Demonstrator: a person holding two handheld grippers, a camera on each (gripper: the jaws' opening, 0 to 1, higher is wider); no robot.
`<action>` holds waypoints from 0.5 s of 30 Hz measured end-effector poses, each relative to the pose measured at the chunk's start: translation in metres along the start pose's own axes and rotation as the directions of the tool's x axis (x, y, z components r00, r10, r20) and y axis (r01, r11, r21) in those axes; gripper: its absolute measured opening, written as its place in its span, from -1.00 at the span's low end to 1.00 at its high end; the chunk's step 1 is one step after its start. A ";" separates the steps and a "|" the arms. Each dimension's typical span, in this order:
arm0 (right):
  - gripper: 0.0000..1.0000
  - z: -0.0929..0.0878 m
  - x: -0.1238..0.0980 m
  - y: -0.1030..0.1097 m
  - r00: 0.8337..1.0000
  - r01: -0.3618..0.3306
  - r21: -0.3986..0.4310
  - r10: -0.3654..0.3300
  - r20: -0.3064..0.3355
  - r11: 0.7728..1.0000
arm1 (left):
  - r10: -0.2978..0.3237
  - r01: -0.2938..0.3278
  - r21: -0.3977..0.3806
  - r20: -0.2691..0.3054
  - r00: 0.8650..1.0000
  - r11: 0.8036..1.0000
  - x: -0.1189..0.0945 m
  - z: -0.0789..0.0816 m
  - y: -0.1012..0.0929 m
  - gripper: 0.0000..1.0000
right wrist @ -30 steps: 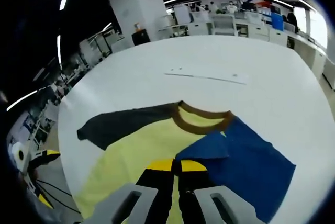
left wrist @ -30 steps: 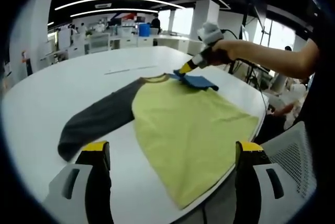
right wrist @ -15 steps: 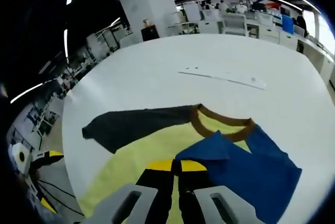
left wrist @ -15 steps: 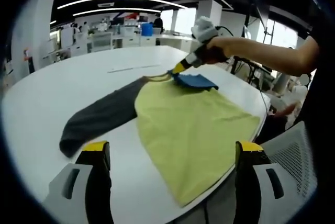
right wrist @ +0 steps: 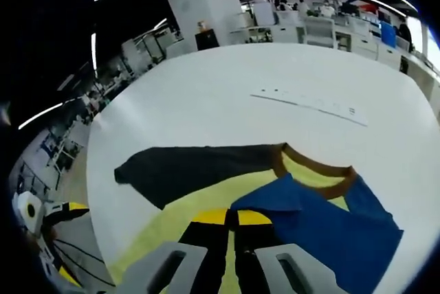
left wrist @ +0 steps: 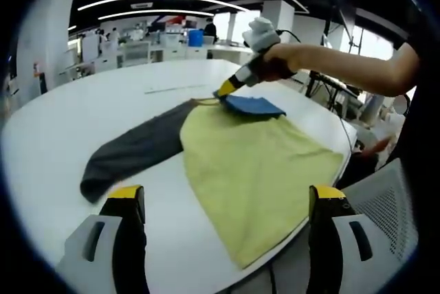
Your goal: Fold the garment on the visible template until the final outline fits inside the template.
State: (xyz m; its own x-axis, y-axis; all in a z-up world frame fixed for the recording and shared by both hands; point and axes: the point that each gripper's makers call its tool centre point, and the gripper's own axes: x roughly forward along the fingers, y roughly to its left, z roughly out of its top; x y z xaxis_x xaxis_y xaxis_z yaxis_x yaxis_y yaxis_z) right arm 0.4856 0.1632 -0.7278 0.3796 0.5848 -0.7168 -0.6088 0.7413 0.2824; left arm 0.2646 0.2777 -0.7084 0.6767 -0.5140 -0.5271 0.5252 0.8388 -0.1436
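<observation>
Beyond, right tongs (right wrist: 231,217) pinch the blue sleeve (right wrist: 323,229) over the garment (left wrist: 254,163).

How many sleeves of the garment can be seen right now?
2. The dark grey sleeve lies spread flat on the white table; the blue sleeve is folded over the yellow body, pinched in the right tool.

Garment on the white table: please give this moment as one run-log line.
right gripper: shut on blue sleeve | left gripper: open, holds nothing | gray sleeve: flat, unfolded | garment: on white table
</observation>
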 end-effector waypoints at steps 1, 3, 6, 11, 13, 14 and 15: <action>-1.00 0.000 0.001 0.002 1.000 -0.002 -0.006 0.002 -0.004 1.000 | 0.000 0.000 -0.002 0.000 1.000 1.000 0.000 0.000 0.000 0.92; -1.00 0.002 0.002 0.005 1.000 -0.004 -0.012 0.004 -0.006 1.000 | 0.003 -0.003 -0.005 0.000 1.000 1.000 -0.001 -0.001 0.001 0.93; -1.00 0.004 0.006 0.011 1.000 -0.015 -0.026 0.015 -0.013 1.000 | 0.006 -0.006 -0.008 -0.001 1.000 1.000 -0.001 -0.002 0.002 0.93; -1.00 0.005 0.009 0.021 0.999 -0.029 -0.045 0.028 -0.022 0.999 | 0.008 -0.008 -0.012 0.002 1.000 1.000 -0.001 -0.002 0.003 0.93; -1.00 0.004 0.011 0.026 0.999 -0.036 -0.046 0.035 -0.029 0.998 | 0.009 -0.009 -0.013 0.001 1.000 1.000 -0.001 -0.003 0.003 0.92; -1.00 0.003 0.014 0.028 0.999 -0.039 -0.043 0.038 -0.034 0.998 | 0.010 -0.010 -0.011 -0.002 1.000 1.000 -0.001 -0.003 0.004 0.92; -1.00 0.002 0.016 0.030 0.998 -0.043 -0.043 0.041 -0.040 0.998 | 0.010 -0.010 -0.011 -0.004 1.000 1.000 -0.001 -0.004 0.004 0.92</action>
State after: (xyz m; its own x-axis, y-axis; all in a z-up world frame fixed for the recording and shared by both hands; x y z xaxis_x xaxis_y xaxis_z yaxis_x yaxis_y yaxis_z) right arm 0.4749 0.1950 -0.7294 0.3261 0.6011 -0.7296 -0.6540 0.7007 0.2850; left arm 0.2644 0.2818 -0.7117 0.6799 -0.5050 -0.5317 0.5128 0.8458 -0.1475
